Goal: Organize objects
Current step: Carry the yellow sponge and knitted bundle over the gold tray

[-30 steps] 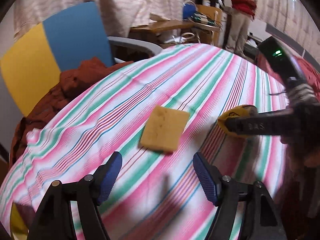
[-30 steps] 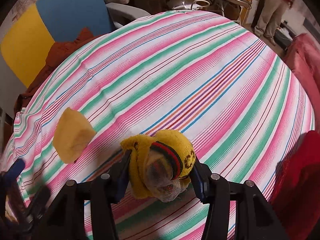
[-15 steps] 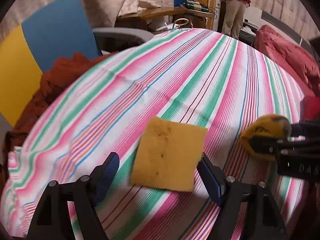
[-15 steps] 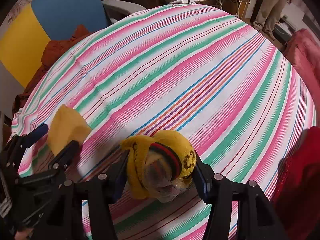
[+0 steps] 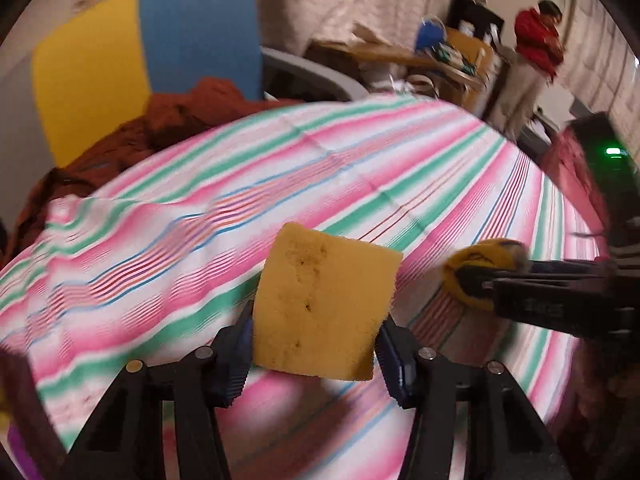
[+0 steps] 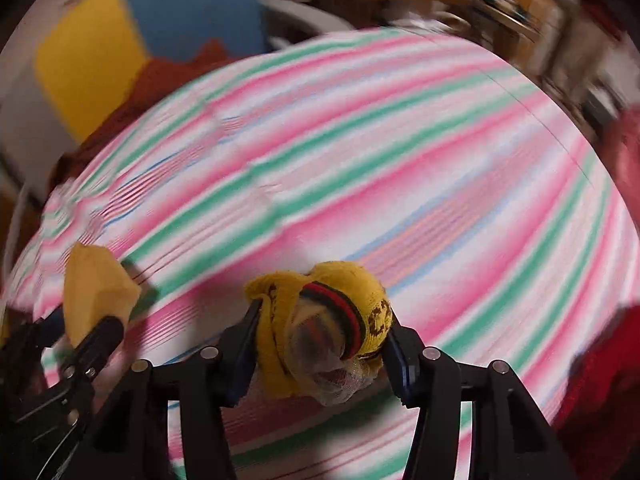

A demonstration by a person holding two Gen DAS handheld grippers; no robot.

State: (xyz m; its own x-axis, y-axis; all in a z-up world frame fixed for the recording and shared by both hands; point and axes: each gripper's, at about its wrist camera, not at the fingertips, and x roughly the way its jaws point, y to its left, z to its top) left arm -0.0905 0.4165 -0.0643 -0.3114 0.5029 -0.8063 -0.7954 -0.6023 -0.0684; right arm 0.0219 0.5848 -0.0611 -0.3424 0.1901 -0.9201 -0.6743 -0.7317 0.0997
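Up front in the left wrist view, the left gripper (image 5: 314, 344) clamps the yellow sponge (image 5: 325, 305) above the striped cloth (image 5: 360, 168). Right wrist view: the right gripper (image 6: 320, 344) pinches a yellow knit bundle (image 6: 324, 330) over that cloth.

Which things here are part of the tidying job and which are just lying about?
Part of the job:
- flat yellow sponge, clamped in the left gripper
- yellow knitted cap with a red and black band, clamped in the right gripper

Just lying about:
- rust-brown cloth heap
- blue and yellow chair
- striped tablecloth
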